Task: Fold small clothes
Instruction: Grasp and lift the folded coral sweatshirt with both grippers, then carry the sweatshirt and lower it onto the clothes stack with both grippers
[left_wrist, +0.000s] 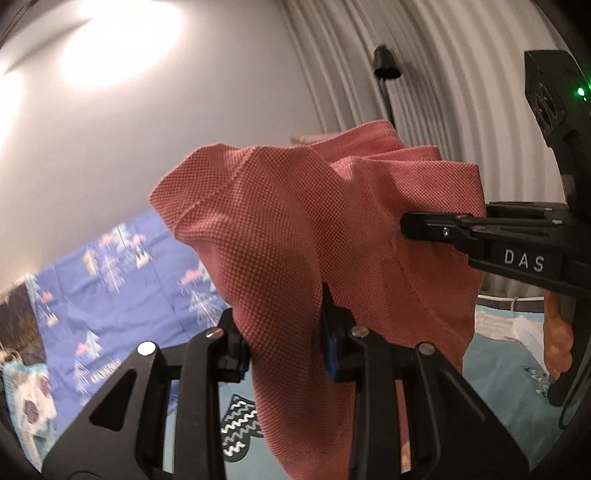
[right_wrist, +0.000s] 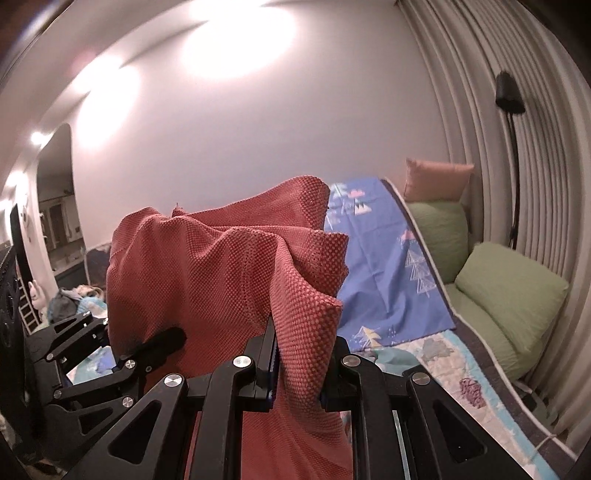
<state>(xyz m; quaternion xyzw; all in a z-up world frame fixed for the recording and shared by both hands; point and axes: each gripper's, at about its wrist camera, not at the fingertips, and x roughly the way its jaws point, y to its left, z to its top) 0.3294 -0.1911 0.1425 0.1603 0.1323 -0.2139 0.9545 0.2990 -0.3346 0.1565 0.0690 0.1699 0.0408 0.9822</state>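
red cloth (left_wrist: 280, 229) held up over the bed (right_wrist: 436, 354); left gripper (left_wrist: 284, 354) and right gripper (right_wrist: 297, 373) jaws each pinching a bunch.

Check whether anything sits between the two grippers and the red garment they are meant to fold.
Nothing visible does. The left gripper and the right gripper each already pinch the red garment between their pads, lifted above the bed.

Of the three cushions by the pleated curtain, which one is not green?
The peach-pink cushion, standing farthest back above the two green cushions; it alone is pink, and it is the smallest in view.
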